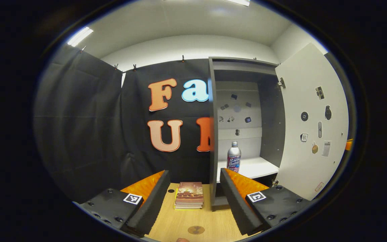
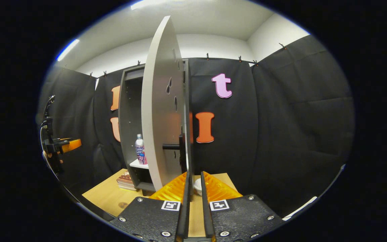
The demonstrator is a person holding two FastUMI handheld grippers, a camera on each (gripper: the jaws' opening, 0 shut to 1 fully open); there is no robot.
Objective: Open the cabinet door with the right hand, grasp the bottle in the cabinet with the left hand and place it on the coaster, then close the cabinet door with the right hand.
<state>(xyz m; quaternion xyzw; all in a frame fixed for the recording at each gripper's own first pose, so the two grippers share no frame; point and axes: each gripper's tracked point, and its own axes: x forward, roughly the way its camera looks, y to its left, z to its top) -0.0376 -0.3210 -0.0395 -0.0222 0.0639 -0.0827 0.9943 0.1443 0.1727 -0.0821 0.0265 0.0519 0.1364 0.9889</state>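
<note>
- Left gripper [image 1: 193,188] fingers spread wide, bottle [image 1: 233,157] standing center-right on the cabinet [image 1: 244,67] shelf.
- Right gripper [image 2: 193,188] fingers nearly together, cabinet door [image 2: 161,111] edge-on just above, mid-frame.

Bottle [image 1: 233,156] in cabinet [image 1: 247,72]; books [image 1: 189,195] left

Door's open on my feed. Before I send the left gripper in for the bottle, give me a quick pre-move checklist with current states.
1. Cabinet door swung wide, opening unobstructed: ok.
2. Bottle upright on the white shelf: ok.
3. Left gripper open wide enough for the bottle: ok.
4. Left gripper lined up with the bottle: not ok; bottle sits right of centre, above the right finger.
5. Right gripper clear of the handle: ok; nearly closed, holding nothing.
6. Coaster free on the table, books behind it: ok.
</note>
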